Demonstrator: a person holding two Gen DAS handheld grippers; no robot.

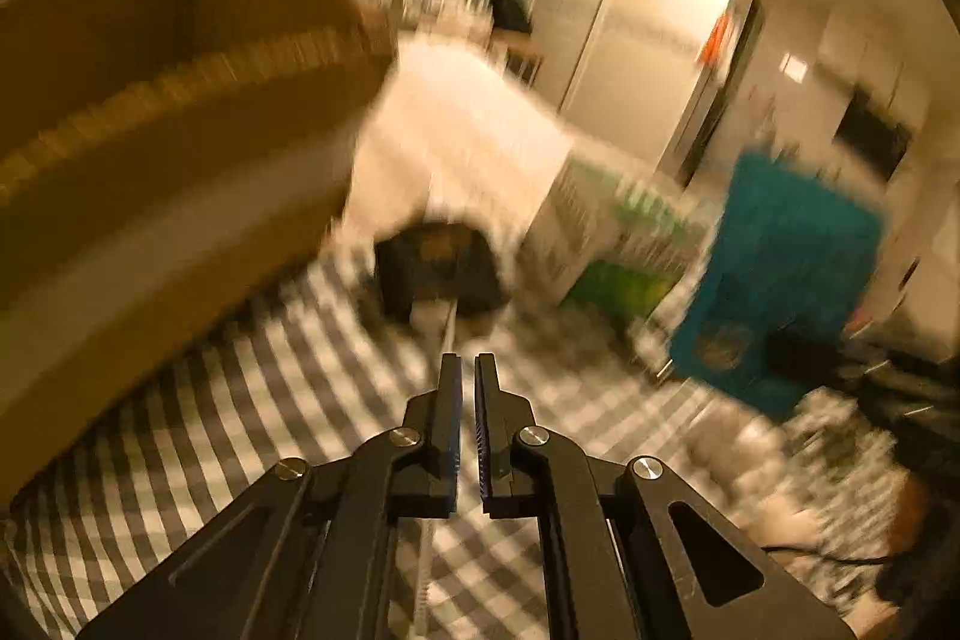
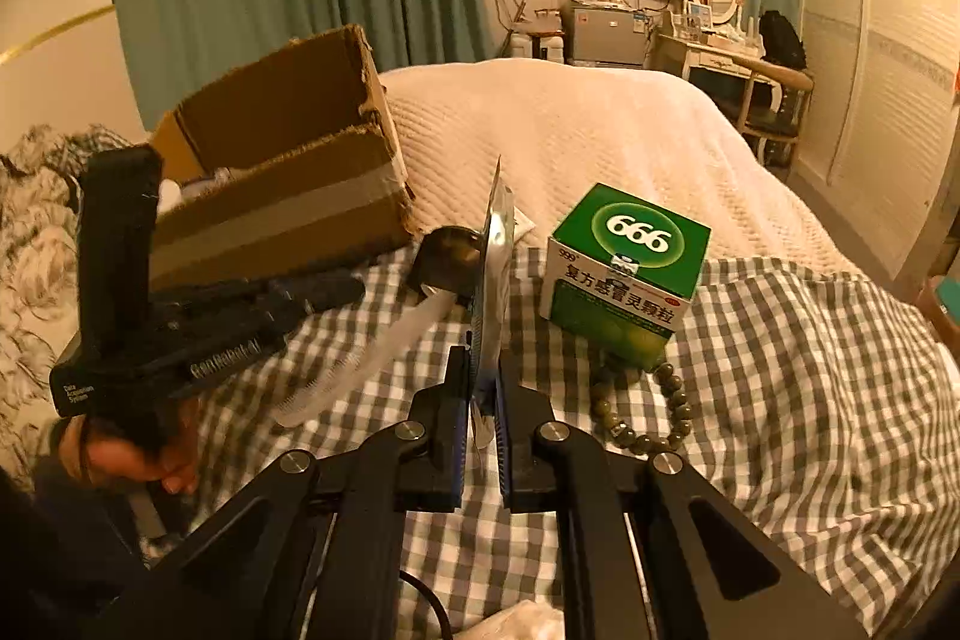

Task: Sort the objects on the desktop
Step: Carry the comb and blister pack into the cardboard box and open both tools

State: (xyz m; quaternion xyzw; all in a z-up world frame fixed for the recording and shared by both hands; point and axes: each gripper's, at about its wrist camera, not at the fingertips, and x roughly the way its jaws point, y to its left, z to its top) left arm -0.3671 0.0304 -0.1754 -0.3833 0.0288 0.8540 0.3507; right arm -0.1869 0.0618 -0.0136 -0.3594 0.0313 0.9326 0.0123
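My left gripper (image 1: 468, 361) is shut on a thin white comb (image 2: 360, 358), which shows edge-on between its pads in the blurred left wrist view. It hangs beside the open cardboard box (image 1: 150, 130). My right gripper (image 2: 483, 358) is shut on a flat foil packet (image 2: 493, 274), silver on one side and blue (image 1: 780, 280) on the other, held upright above the checked cloth (image 2: 780, 370). A green medicine box (image 2: 624, 274) stands just to the right of the packet. A green bead bracelet (image 2: 648, 412) lies in front of that box.
A black round object (image 2: 447, 262) sits between the cardboard box (image 2: 288, 172) and the packet. A hand (image 2: 126, 454) holds the left tool at the far left. A white bed cover (image 2: 570, 130) lies beyond the cloth, and crumpled patterned bedding (image 2: 36, 232) lies left.
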